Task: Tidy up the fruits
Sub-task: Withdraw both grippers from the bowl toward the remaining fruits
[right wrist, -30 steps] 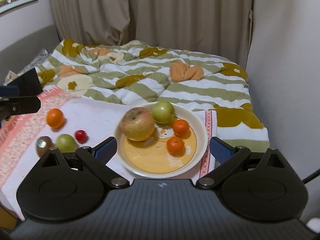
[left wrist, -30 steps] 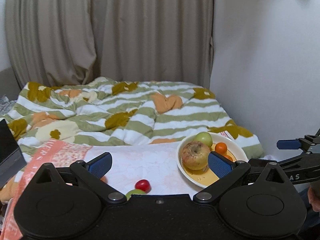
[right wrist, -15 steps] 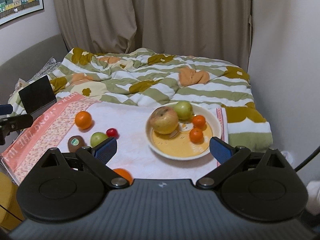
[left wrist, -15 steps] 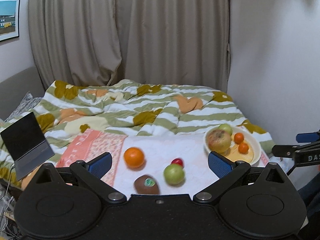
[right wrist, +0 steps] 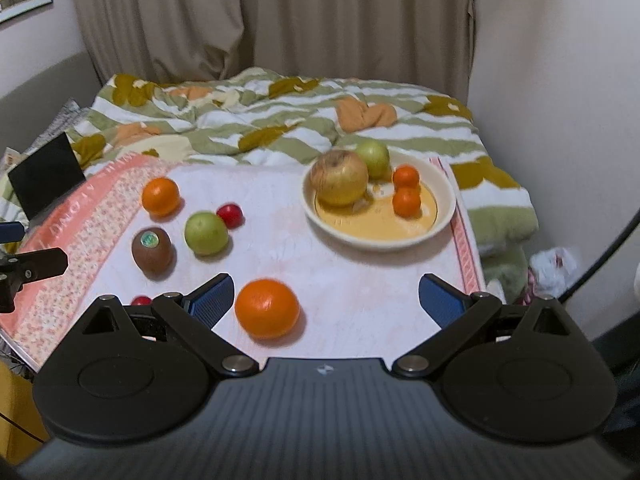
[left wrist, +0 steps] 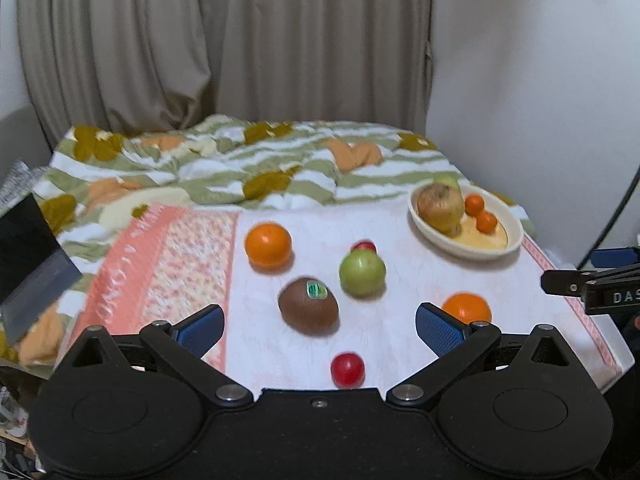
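A cream bowl (right wrist: 444, 216) at the table's far right holds a large yellowish apple (right wrist: 339, 177), a green apple (right wrist: 374, 158) and two small oranges (right wrist: 406, 201). Loose on the white cloth lie a kiwi (left wrist: 308, 306), a green apple (left wrist: 362, 273), an orange (left wrist: 268, 243), a second orange (right wrist: 267, 308) nearest me, and two small red fruits (left wrist: 347, 369) (left wrist: 364, 246). My left gripper (left wrist: 319, 326) hovers open just behind the kiwi. My right gripper (right wrist: 326, 300) is open, with the near orange between its fingers but untouched.
A striped quilt (left wrist: 240, 168) covers the bed behind the table. A dark tablet-like device (left wrist: 30, 256) leans at the left. A wall (right wrist: 560, 80) runs close on the right, curtains (left wrist: 224, 40) at the back. The pink-patterned cloth border (left wrist: 160, 260) lies left.
Both grippers have pulled back toward me and away from the bowl, bringing the loose fruits and near table edge into view. Both stay open.
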